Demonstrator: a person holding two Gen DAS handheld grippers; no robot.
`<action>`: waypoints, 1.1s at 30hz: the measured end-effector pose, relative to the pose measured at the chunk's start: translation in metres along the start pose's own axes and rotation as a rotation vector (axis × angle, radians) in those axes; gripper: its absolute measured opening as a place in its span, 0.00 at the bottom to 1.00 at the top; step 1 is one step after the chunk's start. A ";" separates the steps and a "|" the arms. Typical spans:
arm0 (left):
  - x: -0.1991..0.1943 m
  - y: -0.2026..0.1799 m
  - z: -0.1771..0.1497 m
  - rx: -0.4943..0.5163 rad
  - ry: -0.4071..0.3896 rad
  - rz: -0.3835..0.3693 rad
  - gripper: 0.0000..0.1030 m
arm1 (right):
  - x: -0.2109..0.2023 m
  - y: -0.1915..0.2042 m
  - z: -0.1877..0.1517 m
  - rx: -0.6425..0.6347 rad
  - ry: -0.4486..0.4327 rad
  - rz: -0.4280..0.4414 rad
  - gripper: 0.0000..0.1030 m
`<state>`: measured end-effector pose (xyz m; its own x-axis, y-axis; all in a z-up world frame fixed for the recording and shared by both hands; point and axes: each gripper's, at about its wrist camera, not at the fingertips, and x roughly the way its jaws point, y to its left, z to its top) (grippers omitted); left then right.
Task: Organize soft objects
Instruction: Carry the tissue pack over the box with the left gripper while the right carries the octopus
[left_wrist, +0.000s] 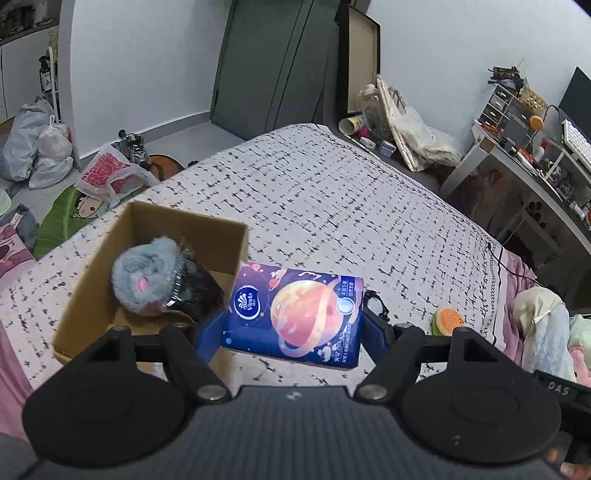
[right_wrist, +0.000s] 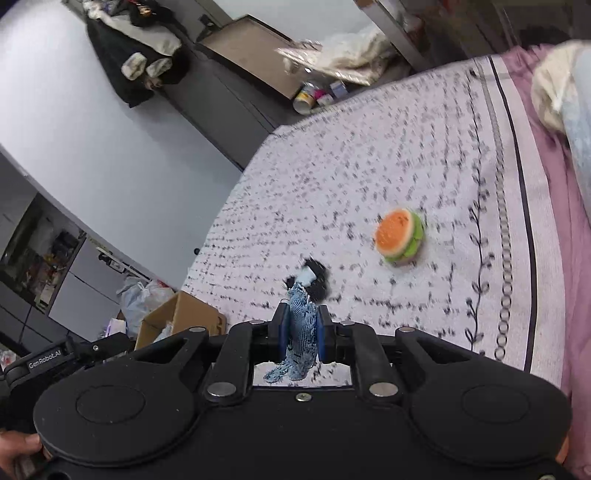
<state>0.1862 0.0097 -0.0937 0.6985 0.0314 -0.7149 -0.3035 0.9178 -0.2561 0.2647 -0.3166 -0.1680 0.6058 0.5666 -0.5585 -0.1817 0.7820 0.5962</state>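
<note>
My left gripper (left_wrist: 291, 325) is shut on a blue tissue pack (left_wrist: 295, 314) with a planet print, held just right of an open cardboard box (left_wrist: 92, 291) on the bed. A grey furry toy (left_wrist: 147, 277) with dark hair lies inside the box. My right gripper (right_wrist: 302, 332) is shut on a small doll with a blue knitted dress (right_wrist: 301, 325) and black hair, held above the bedspread. A plush hamburger (right_wrist: 400, 236) lies on the bed beyond it; it also shows in the left wrist view (left_wrist: 448, 319). The box shows at lower left in the right wrist view (right_wrist: 177, 317).
The bed has a white speckled cover (left_wrist: 332, 206). Pillows and bedding (left_wrist: 546, 325) lie at the right. Plastic bags (left_wrist: 37, 147) sit on the floor at left. A cluttered desk (left_wrist: 535, 155) and nightstand items (left_wrist: 388, 129) stand beyond the bed.
</note>
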 end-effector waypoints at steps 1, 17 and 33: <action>-0.002 0.003 0.002 -0.001 -0.002 0.002 0.72 | -0.003 0.005 0.002 -0.005 -0.011 0.006 0.14; -0.020 0.058 0.015 -0.048 -0.008 0.027 0.72 | 0.000 0.068 -0.009 -0.089 -0.046 0.082 0.14; -0.008 0.110 0.010 -0.129 0.011 0.021 0.72 | 0.029 0.128 -0.027 -0.146 -0.013 0.092 0.14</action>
<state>0.1539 0.1140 -0.1099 0.6842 0.0457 -0.7279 -0.3999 0.8582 -0.3220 0.2382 -0.1931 -0.1239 0.5915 0.6348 -0.4972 -0.3469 0.7570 0.5538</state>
